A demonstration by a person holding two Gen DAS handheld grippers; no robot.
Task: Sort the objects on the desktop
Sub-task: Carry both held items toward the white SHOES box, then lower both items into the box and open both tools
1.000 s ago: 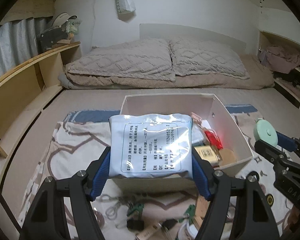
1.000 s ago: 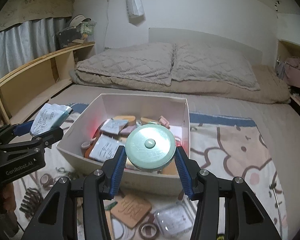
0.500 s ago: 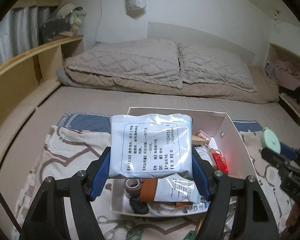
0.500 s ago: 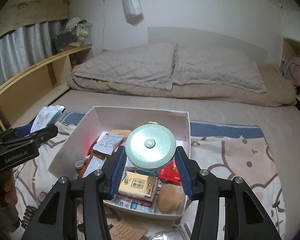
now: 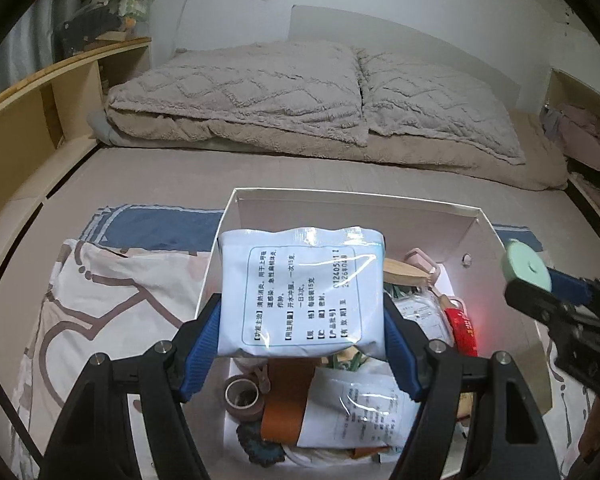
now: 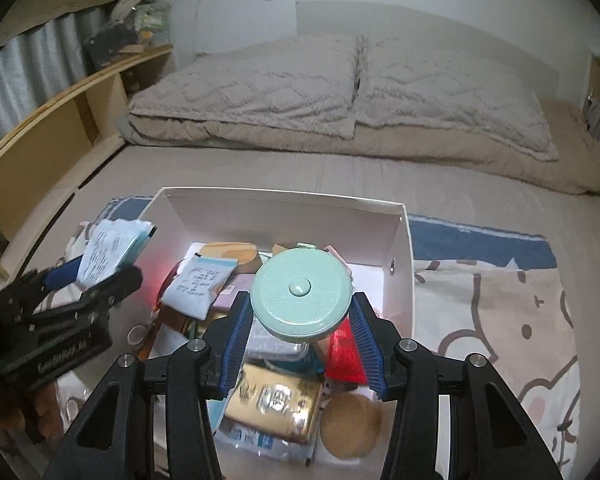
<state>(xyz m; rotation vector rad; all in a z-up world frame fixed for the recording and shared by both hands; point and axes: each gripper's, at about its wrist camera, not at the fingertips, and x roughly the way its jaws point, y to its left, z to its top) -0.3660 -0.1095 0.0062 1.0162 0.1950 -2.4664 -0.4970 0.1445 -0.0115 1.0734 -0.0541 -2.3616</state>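
A white cardboard box (image 5: 356,208) (image 6: 284,204) sits on a patterned cloth on the bed, holding several small items. My left gripper (image 5: 300,320) is shut on a white medicine sachet (image 5: 300,292) with blue print, held above the box's near left part. In the right wrist view that sachet (image 6: 108,248) shows at the left. My right gripper (image 6: 300,316) is shut on a round mint-green tape measure (image 6: 300,296), held over the middle of the box. The left wrist view shows the tape measure (image 5: 526,266) edge-on at the right.
Inside the box lie a tape roll (image 5: 242,396), another sachet (image 5: 360,408), a red packet (image 6: 346,352), a gold packet (image 6: 274,400) and a round cork coaster (image 6: 350,426). Pillows (image 5: 300,88) lie at the bed's head. A wooden shelf (image 5: 40,92) runs along the left.
Both grippers have moved forward from before the box to over its inside, each keeping its hold. The items outside the box's near wall have dropped out of view.
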